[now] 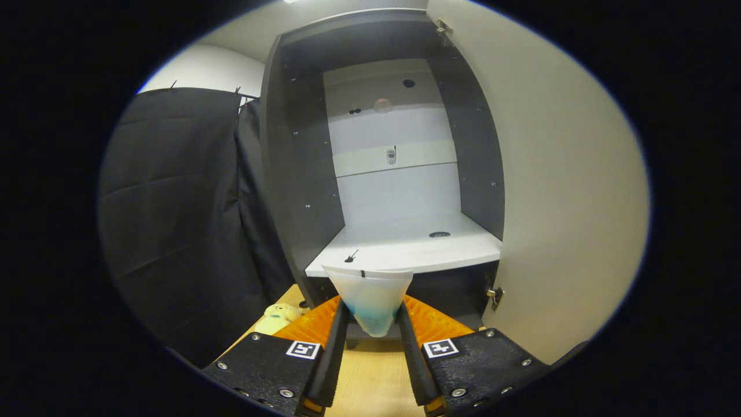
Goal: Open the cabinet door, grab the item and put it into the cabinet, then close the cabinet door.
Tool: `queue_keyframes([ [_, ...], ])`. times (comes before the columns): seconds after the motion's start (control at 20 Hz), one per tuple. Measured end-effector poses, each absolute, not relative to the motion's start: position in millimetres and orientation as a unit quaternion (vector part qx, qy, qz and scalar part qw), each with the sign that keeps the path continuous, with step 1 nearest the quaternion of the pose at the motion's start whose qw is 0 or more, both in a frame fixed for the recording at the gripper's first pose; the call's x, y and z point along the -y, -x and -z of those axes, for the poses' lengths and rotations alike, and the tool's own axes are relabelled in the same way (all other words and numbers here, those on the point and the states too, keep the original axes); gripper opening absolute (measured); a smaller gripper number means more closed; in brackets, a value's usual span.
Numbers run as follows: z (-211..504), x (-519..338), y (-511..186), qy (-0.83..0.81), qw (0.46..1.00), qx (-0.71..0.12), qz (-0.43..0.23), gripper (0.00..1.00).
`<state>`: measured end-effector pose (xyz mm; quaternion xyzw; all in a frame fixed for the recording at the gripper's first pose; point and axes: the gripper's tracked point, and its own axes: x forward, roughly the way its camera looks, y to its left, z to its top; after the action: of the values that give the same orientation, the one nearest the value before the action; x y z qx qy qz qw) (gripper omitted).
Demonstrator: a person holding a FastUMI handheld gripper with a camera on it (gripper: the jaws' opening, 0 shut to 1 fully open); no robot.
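At the frame's lower centre, the gripper [373, 318] clamps a translucent pouch [370, 295], just before the open cabinet [301, 174] and its white shelf [405, 249]

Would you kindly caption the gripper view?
Fingers shut on a translucent pouch, before the open cabinet's white shelf.

Hand-held gripper [373, 321]: two fingers [336, 347] run forward side by side as long, narrow bars. Each is mounted on a black, rough-textured plate [260, 365] widening toward the camera. Round silver screws [286, 393] sit along the plate edges, several per side. Each plate carries one square black-and-white marker [303, 349] near its inner front corner. Ribbed panels flank the fingers on their outer sides ahead of the plates.
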<state>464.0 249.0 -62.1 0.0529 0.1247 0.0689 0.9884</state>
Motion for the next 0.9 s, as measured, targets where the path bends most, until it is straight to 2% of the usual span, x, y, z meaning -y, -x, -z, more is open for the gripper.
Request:
queue_keyframes([
  [0.5,11.7,-248.1,-563.5,-0.065,0.990,-0.113,-0.055,0.51],
  [0.9,30.8,-244.4,-629.2,-0.058,0.986,-0.154,-0.035,0.51],
])
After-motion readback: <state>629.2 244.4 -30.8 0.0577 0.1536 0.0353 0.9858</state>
